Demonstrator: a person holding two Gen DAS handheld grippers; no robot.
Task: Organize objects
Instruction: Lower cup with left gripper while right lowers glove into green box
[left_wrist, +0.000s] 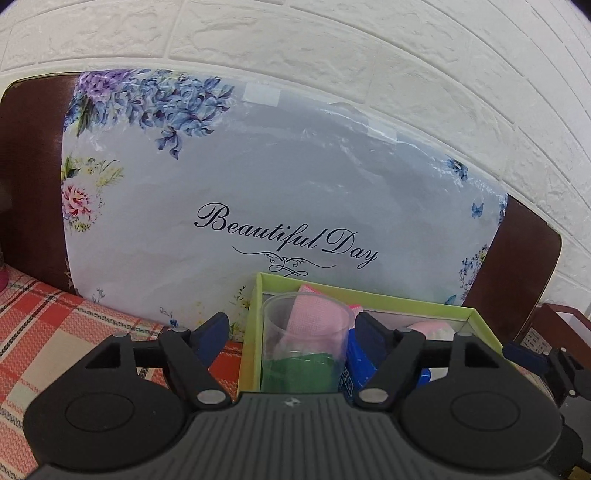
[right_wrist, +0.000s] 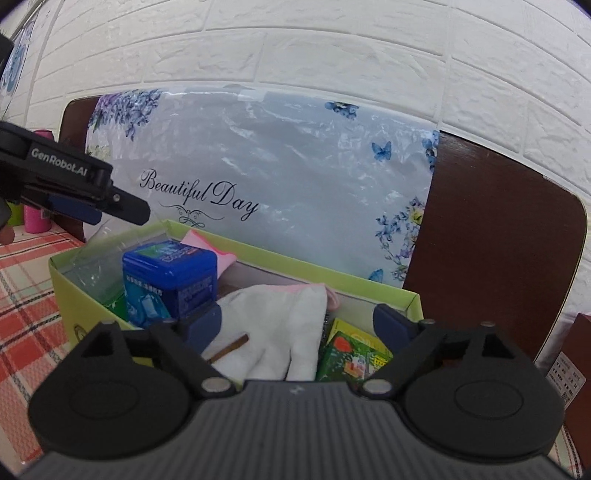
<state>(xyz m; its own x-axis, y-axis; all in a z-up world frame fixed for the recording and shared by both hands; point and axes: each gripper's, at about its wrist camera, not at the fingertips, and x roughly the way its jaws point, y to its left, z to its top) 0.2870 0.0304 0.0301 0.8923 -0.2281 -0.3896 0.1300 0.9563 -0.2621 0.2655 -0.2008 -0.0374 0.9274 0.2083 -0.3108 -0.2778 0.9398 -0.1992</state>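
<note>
Both grippers, left gripper (left_wrist: 290, 325) and right gripper (right_wrist: 297, 321), are held wide and empty over the green box (right_wrist: 64, 291), where the clear cup (left_wrist: 304, 325) at 12 o'clock is judged deposited; withdrawal is required next.

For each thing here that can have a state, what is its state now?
Left tool: open, nothing pressed between its fingers; the clear cup stands between them.
Right tool: open, holding nothing.
Green box: open, no lid on it, partly filled.
Clear cup: upright in the box, its mouth open.
Blue tin: upright, lid closed.
White cloth: crumpled, lying in the box.
Pillow: sealed in plastic, leaning on the headboard.
</note>
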